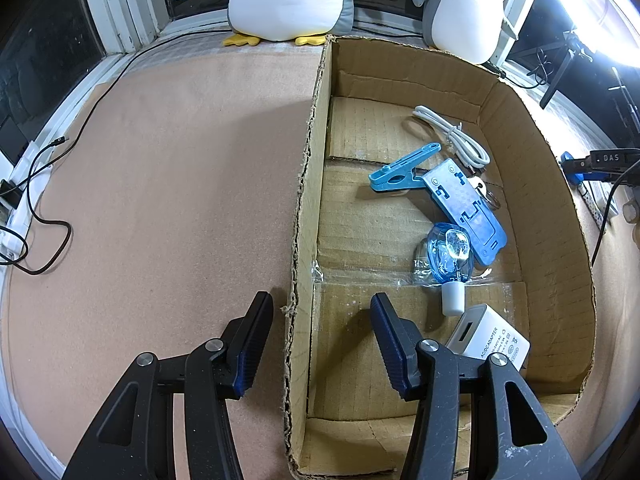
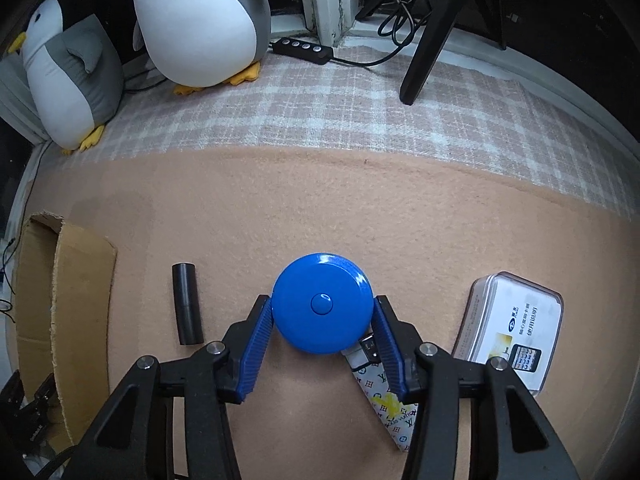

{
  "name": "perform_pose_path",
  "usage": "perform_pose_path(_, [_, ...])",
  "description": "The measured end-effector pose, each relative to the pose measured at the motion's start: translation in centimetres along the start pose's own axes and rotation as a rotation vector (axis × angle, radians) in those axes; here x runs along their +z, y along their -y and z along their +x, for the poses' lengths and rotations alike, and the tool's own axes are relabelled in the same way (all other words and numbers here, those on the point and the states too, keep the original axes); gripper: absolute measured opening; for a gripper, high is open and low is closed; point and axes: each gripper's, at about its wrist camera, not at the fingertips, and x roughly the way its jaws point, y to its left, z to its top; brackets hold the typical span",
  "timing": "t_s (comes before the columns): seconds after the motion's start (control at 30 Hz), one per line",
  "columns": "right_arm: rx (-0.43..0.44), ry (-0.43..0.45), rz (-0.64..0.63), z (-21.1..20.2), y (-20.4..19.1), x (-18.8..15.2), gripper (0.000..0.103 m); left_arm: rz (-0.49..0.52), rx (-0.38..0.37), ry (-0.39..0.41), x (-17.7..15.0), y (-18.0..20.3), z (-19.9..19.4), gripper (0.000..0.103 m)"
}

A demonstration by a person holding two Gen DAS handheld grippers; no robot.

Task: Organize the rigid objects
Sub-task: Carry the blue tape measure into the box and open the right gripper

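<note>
Looking down the left gripper (image 1: 320, 298), I see its jaws apart, straddling the torn near-side wall of the cardboard box (image 1: 308, 184). One finger hangs outside the box over the peach mat (image 1: 160, 200) and the other inside it; neither pad touches the wall.

Inside the box lie a coiled white cable (image 1: 452, 136) toward its far end, then a blue clip (image 1: 404, 168) and a blue folding stand (image 1: 468, 204) touching each other near its middle. A small blue bottle (image 1: 448, 252) with a white cap lies against the stand's near end. A white charger (image 1: 488, 340) sits in the box's near part, partly hidden behind my inner finger. Two plush penguins (image 1: 288, 0) stand beyond the box's far wall.

On the other view, the right gripper (image 2: 322, 300) is clamped on the blue round tape measure (image 2: 322, 304), with both blue pads pressed flat against its opposite sides. The tape measure sits on the mat, outside the box and well to the right of it. Between it and the box lies a short black tube (image 2: 186, 304). A patterned strip (image 2: 384, 404) with a metal end pokes out from under the tape measure's side away from the box. Farther from the box still sits a clear plastic case (image 2: 516, 320) with a card inside.
</note>
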Motion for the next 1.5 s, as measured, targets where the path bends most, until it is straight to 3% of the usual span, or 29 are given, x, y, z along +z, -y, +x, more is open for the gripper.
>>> perform_pose_path(0.27, [0.036, 0.097, -0.04, -4.6, -2.0, -1.2, 0.046, -0.001, -0.002, 0.003, 0.0, 0.1, 0.1, 0.055])
perform_pose_path(0.7, [0.192, 0.159, -0.243, -9.6, -12.9, -5.2, 0.046, -0.005, -0.004, 0.006, -0.1, 0.0, 0.0, 0.055])
perform_pose_path(1.03, [0.253, 0.083, -0.431, -7.9, -20.5, -8.4, 0.046, -0.007, -0.005, 0.007, -0.1, -0.1, -0.1, 0.055])
perform_pose_path(1.5, [0.173, 0.034, -0.547, -5.0, -23.9, -10.4, 0.046, -0.009, -0.004, 0.01, -0.2, -0.1, -0.2, 0.055])
